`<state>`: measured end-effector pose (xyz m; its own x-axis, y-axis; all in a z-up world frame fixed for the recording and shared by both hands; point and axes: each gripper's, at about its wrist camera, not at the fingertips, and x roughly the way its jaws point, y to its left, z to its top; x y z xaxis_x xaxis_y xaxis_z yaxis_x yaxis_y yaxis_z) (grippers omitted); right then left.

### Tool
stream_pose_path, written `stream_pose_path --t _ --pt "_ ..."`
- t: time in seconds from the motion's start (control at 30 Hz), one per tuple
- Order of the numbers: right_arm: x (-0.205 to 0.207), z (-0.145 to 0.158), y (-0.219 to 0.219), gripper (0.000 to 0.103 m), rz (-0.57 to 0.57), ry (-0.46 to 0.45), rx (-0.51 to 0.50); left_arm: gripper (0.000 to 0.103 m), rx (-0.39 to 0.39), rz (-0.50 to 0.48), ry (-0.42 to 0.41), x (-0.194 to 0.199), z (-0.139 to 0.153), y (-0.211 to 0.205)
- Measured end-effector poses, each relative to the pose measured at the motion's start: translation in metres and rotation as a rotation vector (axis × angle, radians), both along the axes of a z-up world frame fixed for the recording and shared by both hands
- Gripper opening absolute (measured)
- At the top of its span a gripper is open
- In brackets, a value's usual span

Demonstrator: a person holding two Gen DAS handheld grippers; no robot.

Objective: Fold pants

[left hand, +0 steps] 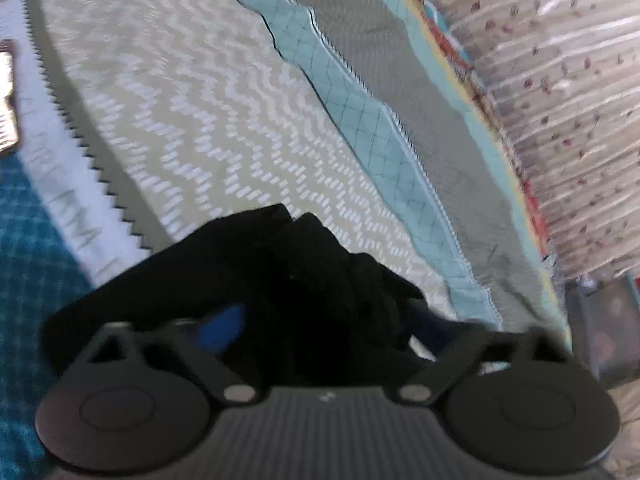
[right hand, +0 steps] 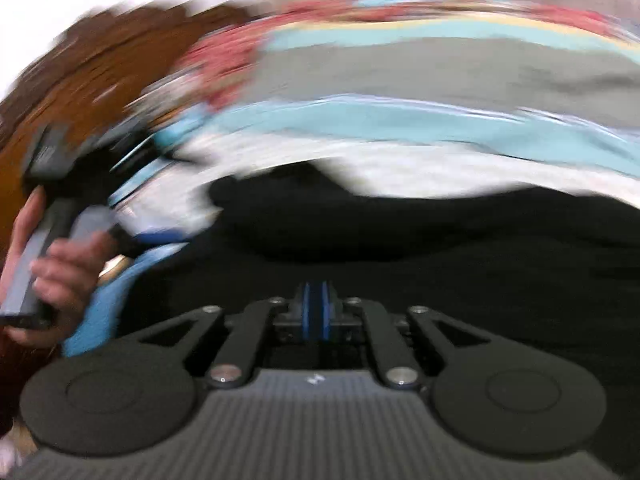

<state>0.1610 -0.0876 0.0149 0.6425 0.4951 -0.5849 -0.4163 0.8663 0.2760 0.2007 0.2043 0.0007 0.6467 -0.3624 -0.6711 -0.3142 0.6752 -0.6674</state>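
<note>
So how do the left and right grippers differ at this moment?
The left gripper has its blue pads set apart, with bunched black pants between them; the right gripper has its pads pressed together. The left view is fairly sharp; the right is smeared by motion. Both are over the black pants.

In the left wrist view a bunched part of the pants (left hand: 312, 280) lies between the fingers of the left gripper (left hand: 320, 328), on the bedspread (left hand: 180, 100). A pillow (left hand: 560, 100) sits at the far right, beyond the bedspread's edge. In the right wrist view the pants (right hand: 440, 248) spread ahead of the right gripper (right hand: 316, 312); a hand (right hand: 60, 272) is at the left.
</note>
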Motion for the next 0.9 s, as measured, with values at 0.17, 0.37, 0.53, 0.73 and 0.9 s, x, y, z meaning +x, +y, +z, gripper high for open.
stream_pose_path --t 0.17,0.37,0.53,0.73,0.9 --pt "0.033 0.027 -0.167 0.026 -0.517 0.035 0.000 0.004 -0.036 -0.087 -0.008 -0.001 -0.007 -0.009" --pt "0.091 0.041 -0.348 0.037 -1.086 0.113 0.139 0.004 -0.047 -0.084 -0.070 -0.048 0.009 0.017" --pt "0.156 0.013 -0.385 0.056 -1.175 0.220 0.169 0.004 -0.080 -0.069 -0.042 -0.078 0.011 0.030" --pt "0.184 -0.024 -0.378 0.050 -1.223 0.275 -0.024 0.004 -0.052 -0.072 -0.031 -0.089 0.018 0.028" --pt "0.151 -0.004 -0.393 0.007 -1.198 0.169 0.128 0.004 -0.055 -0.063 -0.068 -0.087 0.031 0.032"
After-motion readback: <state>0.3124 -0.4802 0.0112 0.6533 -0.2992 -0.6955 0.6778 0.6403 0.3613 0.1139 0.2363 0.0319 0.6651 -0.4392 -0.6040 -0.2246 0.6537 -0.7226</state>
